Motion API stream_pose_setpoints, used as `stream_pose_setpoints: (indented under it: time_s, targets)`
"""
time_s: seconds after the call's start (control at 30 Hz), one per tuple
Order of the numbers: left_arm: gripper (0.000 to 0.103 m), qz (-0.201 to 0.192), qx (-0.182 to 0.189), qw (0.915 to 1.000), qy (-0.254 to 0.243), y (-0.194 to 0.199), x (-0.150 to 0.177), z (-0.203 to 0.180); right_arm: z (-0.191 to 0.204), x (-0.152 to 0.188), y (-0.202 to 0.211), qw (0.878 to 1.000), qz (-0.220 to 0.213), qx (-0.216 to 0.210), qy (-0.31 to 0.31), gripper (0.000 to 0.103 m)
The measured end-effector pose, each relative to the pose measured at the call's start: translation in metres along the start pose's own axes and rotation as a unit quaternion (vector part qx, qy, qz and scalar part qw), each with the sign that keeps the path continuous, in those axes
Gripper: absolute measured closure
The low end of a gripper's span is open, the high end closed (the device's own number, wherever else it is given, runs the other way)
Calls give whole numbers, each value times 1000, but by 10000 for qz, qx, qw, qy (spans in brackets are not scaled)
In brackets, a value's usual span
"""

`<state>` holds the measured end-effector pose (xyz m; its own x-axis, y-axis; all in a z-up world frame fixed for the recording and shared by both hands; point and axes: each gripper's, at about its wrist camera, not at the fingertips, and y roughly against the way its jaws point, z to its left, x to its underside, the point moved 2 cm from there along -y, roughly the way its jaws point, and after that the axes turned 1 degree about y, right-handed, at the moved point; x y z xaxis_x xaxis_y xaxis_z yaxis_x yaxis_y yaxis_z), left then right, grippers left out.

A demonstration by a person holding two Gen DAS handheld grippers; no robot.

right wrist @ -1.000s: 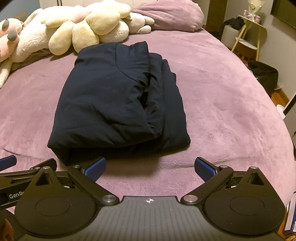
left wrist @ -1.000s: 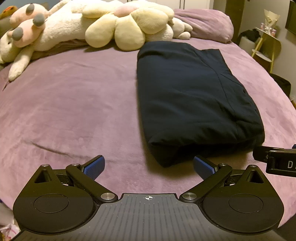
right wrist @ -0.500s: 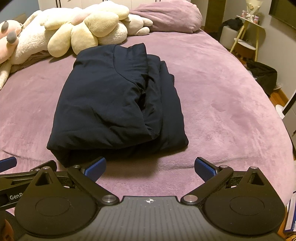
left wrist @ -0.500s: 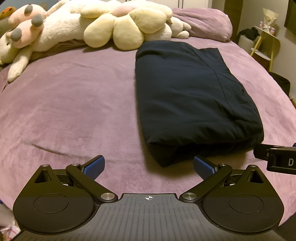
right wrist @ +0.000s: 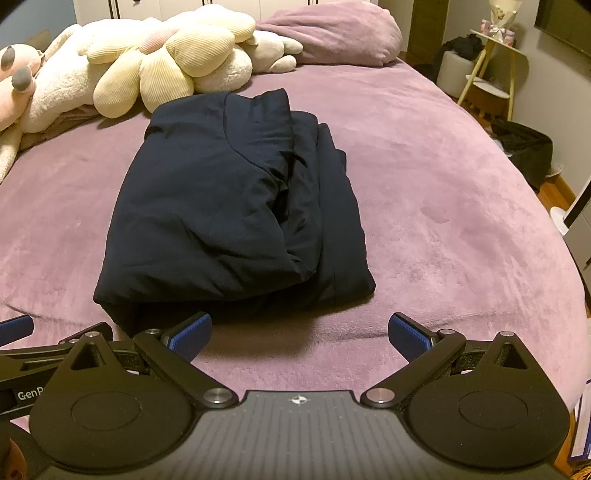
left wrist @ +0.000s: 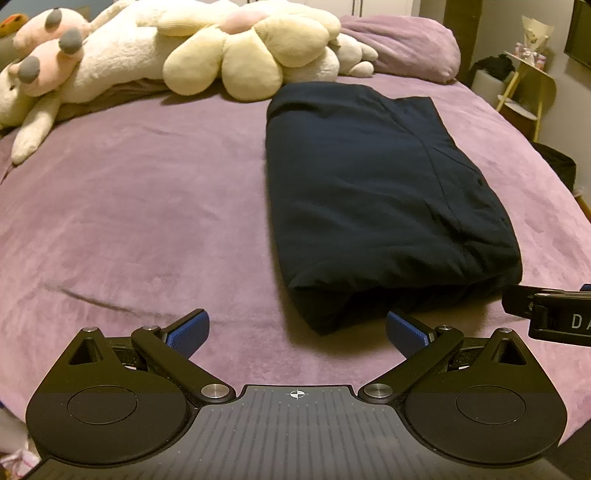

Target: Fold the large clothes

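Observation:
A dark navy garment (left wrist: 376,199) lies folded into a thick rectangle on the purple bed (left wrist: 147,206). It also shows in the right wrist view (right wrist: 229,214), with layered folds along its right side. My left gripper (left wrist: 297,332) is open and empty, just short of the garment's near left corner. My right gripper (right wrist: 299,332) is open and empty, just short of the garment's near right edge. The right gripper's finger shows at the right edge of the left wrist view (left wrist: 546,310). The left gripper's finger shows at the left edge of the right wrist view (right wrist: 55,343).
Plush toys, among them a cream flower cushion (left wrist: 251,55) and a white and pink animal (left wrist: 55,66), lie at the head of the bed. A purple pillow (right wrist: 332,33) sits behind them. A yellow side table (right wrist: 491,66) and a dark bin (right wrist: 524,147) stand right of the bed.
Both grippers have drawn back slightly from the garment and stay open. The garment has not moved.

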<state>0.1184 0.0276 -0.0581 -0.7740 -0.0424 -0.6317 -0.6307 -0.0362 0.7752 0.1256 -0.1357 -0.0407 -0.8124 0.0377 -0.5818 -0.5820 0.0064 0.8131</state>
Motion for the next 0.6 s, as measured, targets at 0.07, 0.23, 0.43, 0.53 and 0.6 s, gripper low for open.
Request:
stream_pose_setpoints:
  time_s: [0.07, 0.23, 0.43, 0.53, 0.6]
  targets:
    - [0, -2, 1, 10000, -5, 0, 0, 0, 0, 0, 0, 10000, 5, 4, -2, 1]
    - [0, -23, 14, 10000, 1, 2, -1, 0, -1, -1, 1, 10000, 3, 2, -16, 1]
    - [0, -15, 23, 10000, -6, 1, -2, 0, -1, -1, 0, 10000, -1, 8, -27, 1]
    - [0, -14, 26, 10000, -11, 1, -2, 0, -1, -2, 1, 10000, -12, 15, -31, 1]
    - [0, -13, 24, 10000, -17, 1, -2, 0, -2, -2, 1, 10000, -15, 13, -31, 1]
